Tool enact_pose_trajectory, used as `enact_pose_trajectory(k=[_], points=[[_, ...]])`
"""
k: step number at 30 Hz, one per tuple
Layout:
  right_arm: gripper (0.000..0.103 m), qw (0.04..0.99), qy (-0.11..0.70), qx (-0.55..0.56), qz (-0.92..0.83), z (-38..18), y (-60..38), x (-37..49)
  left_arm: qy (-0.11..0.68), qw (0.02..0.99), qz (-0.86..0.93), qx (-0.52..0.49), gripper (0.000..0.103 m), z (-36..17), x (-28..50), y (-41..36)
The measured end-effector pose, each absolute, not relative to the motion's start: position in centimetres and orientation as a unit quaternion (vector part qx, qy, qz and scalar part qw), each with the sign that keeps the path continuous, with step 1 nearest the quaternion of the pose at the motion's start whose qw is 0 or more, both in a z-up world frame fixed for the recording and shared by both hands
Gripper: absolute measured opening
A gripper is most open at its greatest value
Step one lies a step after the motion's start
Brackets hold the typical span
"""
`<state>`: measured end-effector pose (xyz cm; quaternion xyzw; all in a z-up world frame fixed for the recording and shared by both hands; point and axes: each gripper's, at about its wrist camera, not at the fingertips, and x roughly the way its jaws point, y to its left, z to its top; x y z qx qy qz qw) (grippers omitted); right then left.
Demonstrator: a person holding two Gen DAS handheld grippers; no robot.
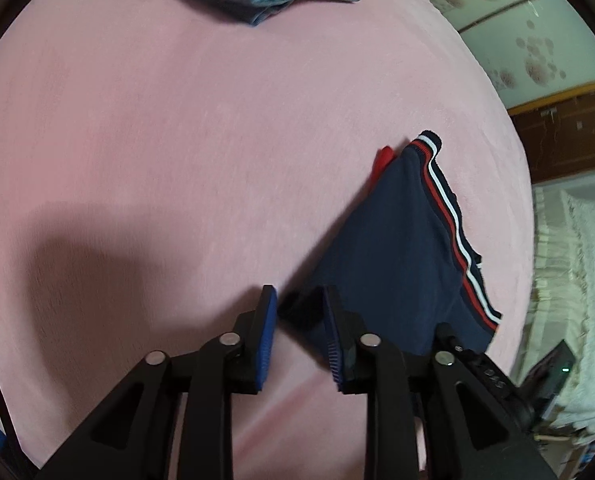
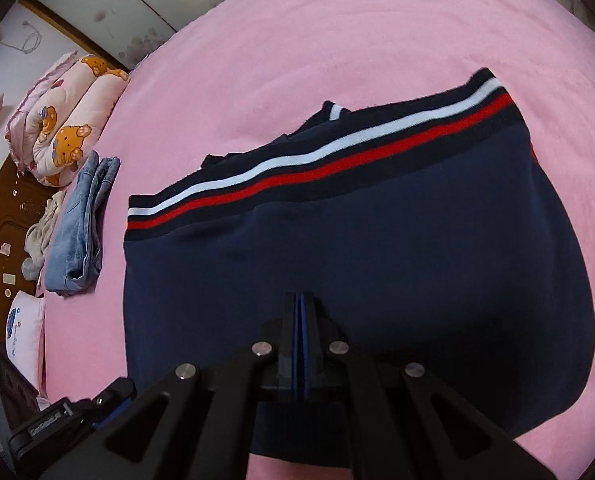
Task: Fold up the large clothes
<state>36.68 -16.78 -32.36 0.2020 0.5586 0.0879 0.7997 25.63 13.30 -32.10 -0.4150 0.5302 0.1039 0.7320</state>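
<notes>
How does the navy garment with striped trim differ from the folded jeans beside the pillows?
The navy garment is dark blue with a white and red striped band; the folded jeans are pale washed denim, unstriped. The garment lies spread wide in mid-bed; the jeans form a narrow bundle near the bed's edge. Both rest on the pink bedcover.

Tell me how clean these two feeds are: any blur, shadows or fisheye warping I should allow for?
Left wrist view: soft motion blur on the navy garment and pink bedspread, with a broad dark shadow lower left. Right wrist view: sharper, evenly lit, no glare; the striped hem bows with fisheye distortion. Both views are ringed by dark lens vignette.
</notes>
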Motion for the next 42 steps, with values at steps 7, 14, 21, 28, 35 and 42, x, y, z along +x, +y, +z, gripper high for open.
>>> enact_pose_trajectory(k=[7, 14, 21, 28, 35, 42], points=[[0.000, 0.794, 0.570, 0.193, 0.091, -33.0, -16.8, 37.1, 0.539, 0.720, 0.079, -0.430, 0.049, -33.0, 23.6, 11.6], [0.000, 0.798, 0.565, 0.187, 0.093, -33.1, -17.0, 37.0, 0.523, 0.703, 0.048, -0.480, 0.049, -35.2, 24.1, 11.3], [0.000, 0.797, 0.562, 0.204, 0.085, -33.2, -17.6, 36.8, 0.503, 0.678, 0.019, -0.536, 0.049, -36.9, 26.3, 11.2], [0.000, 0.797, 0.562, 0.209, 0.069, -33.0, -17.5, 36.8, 0.485, 0.676, -0.010, -0.555, 0.019, -36.9, 27.9, 10.8], [0.000, 0.792, 0.559, 0.243, 0.031, -33.0, -17.8, 36.4, 0.470, 0.724, -0.127, -0.489, 0.017, -31.7, 30.9, 8.3], [0.000, 0.776, 0.551, 0.306, 0.029, -33.4, -19.5, 35.6, 0.457, 0.772, -0.260, -0.357, 0.010, -25.2, 33.5, 2.5]])
